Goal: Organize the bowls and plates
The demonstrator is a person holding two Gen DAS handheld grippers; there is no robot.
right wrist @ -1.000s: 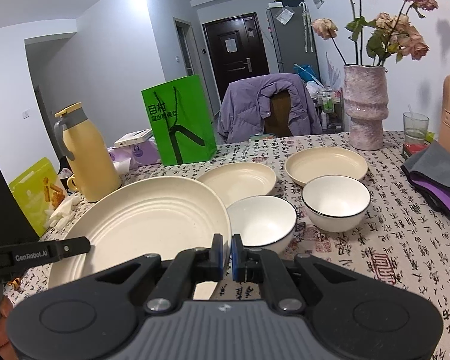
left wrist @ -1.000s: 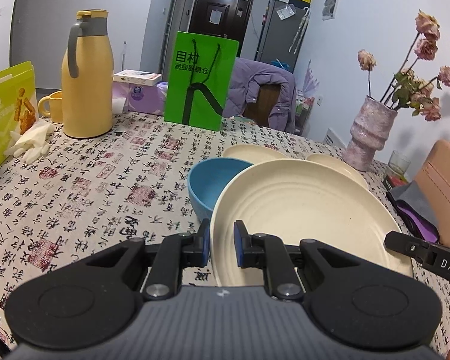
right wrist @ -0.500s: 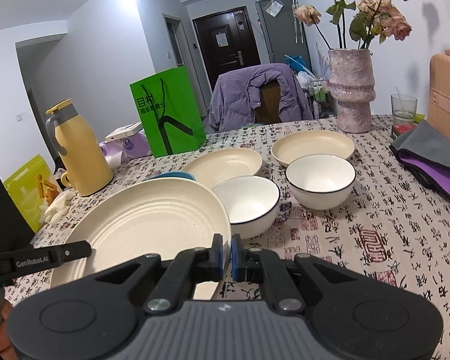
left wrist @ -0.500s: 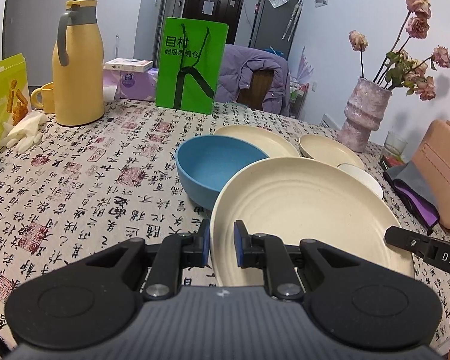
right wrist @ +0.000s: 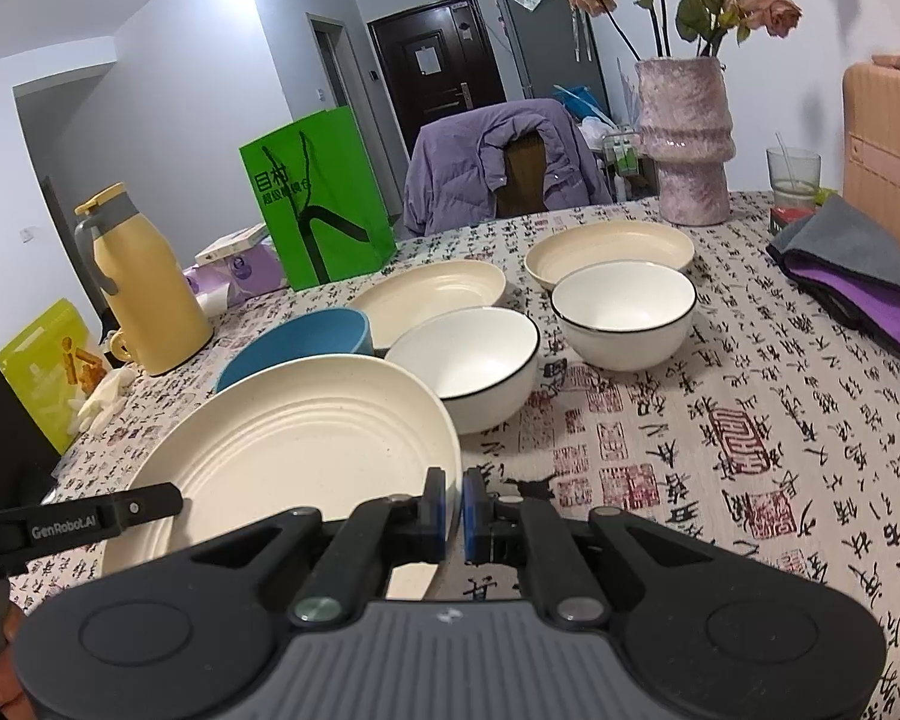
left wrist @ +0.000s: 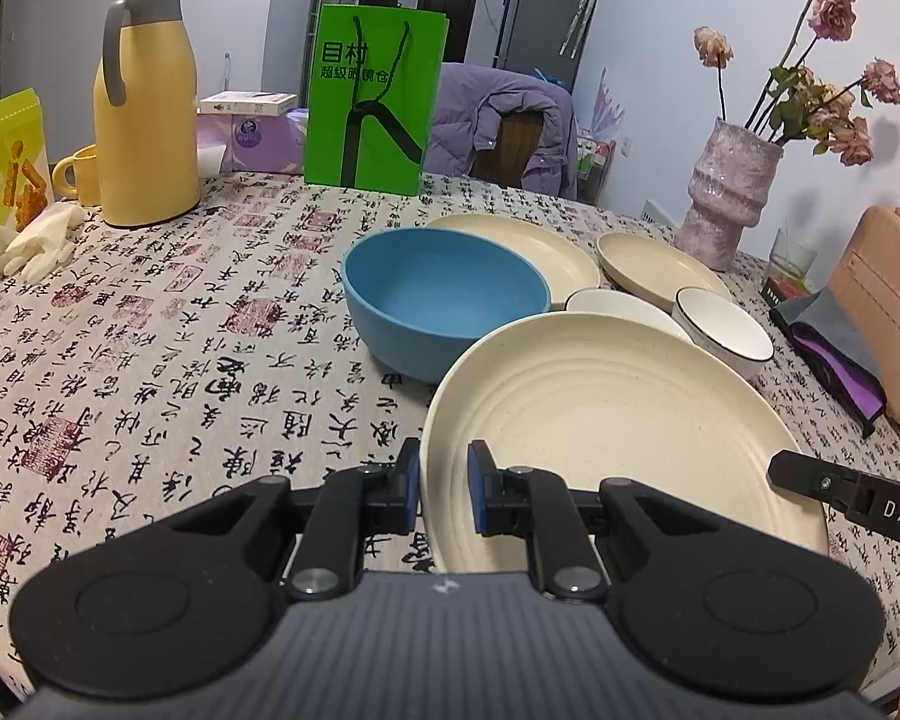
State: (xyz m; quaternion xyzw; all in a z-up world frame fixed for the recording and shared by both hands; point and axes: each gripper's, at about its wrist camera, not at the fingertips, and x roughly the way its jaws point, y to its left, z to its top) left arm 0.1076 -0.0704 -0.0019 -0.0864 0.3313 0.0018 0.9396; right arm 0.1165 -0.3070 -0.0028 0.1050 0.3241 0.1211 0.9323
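Evidently both tongs, left (left wrist: 444, 495) and right (right wrist: 453, 507), clamp the cream, ring-ribbed plate (left wrist: 600, 426) by its rim.

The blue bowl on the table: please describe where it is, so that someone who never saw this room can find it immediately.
Start at the tall yellow jug on the table's left side and look right across the printed tablecloth. The blue bowl stands there, before a cream plate. It is the only blue dish; the other bowls are white with dark rims.
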